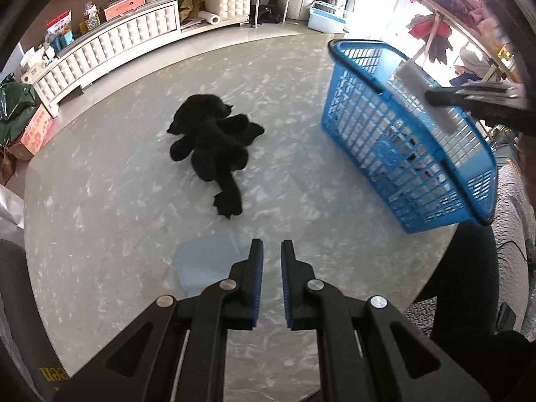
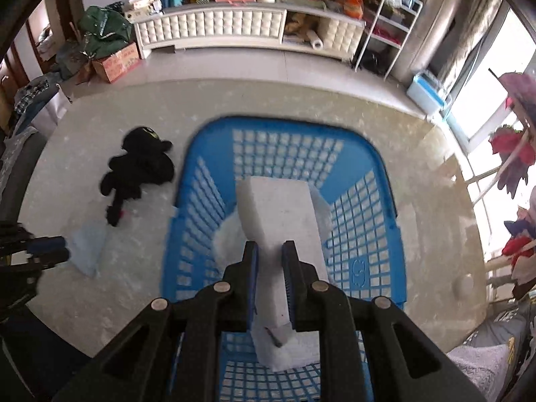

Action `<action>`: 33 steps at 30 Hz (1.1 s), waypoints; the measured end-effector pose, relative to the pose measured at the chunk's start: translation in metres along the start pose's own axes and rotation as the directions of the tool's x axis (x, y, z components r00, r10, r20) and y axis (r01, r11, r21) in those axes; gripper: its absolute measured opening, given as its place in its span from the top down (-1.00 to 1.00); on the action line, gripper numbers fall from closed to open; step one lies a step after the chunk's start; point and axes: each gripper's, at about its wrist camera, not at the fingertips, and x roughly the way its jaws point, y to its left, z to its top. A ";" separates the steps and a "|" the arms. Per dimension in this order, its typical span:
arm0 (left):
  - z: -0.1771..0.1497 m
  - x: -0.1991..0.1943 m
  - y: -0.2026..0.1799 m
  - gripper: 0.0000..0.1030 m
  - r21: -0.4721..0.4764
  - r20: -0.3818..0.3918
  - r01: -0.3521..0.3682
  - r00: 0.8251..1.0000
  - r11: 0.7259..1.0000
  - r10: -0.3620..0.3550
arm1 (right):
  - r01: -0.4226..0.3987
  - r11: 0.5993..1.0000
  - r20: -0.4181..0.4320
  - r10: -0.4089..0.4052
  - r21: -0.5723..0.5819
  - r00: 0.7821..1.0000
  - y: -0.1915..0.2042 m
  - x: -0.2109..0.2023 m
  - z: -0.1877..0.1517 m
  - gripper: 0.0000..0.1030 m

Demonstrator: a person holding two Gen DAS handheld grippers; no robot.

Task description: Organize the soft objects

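White foam block (image 2: 279,221) sits pinched in your right gripper (image 2: 270,251), hanging over the blue basket (image 2: 385,174) so it can drop inside. Your left gripper (image 1: 272,251) holds nothing, jaws nearly together, near the pale blue cloth (image 1: 207,261). Black plush toy (image 1: 211,137) lies on the table (image 1: 100,201), left of the basket, not yet collected.

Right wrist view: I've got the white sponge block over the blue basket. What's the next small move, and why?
Probably lower it a little and open the right hand-held gripper. The white sponge block is clamped between its fingers and hangs above the inside of the blue basket, so it should drop in. The black plush toy and pale blue cloth lie on the table waiting.
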 end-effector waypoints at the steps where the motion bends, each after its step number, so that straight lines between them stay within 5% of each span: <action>1: 0.001 -0.003 -0.003 0.83 0.005 0.005 -0.004 1.000 1.000 0.004 | -0.003 1.000 -0.011 0.003 0.005 1.000 -0.002 0.005 0.000 0.71; 17: 0.017 -0.032 -0.056 0.83 0.089 0.049 -0.019 0.999 0.996 0.015 | -0.078 0.996 -0.096 0.083 0.050 0.992 -0.005 0.033 -0.002 0.61; 20: 0.019 -0.030 -0.064 0.83 0.099 0.047 -0.012 0.999 0.995 0.008 | -0.090 0.994 -0.090 0.095 0.062 0.991 -0.006 0.032 -0.008 0.31; 22: 0.020 -0.029 -0.068 0.83 0.103 0.045 -0.007 0.999 0.995 0.002 | -0.078 0.995 -0.088 0.084 0.064 0.993 -0.013 0.031 -0.011 -0.22; 33: 0.036 -0.029 -0.093 0.83 0.128 0.068 0.004 0.998 0.992 -0.013 | -0.068 0.997 -0.058 0.070 0.045 0.996 -0.028 0.005 -0.034 -0.70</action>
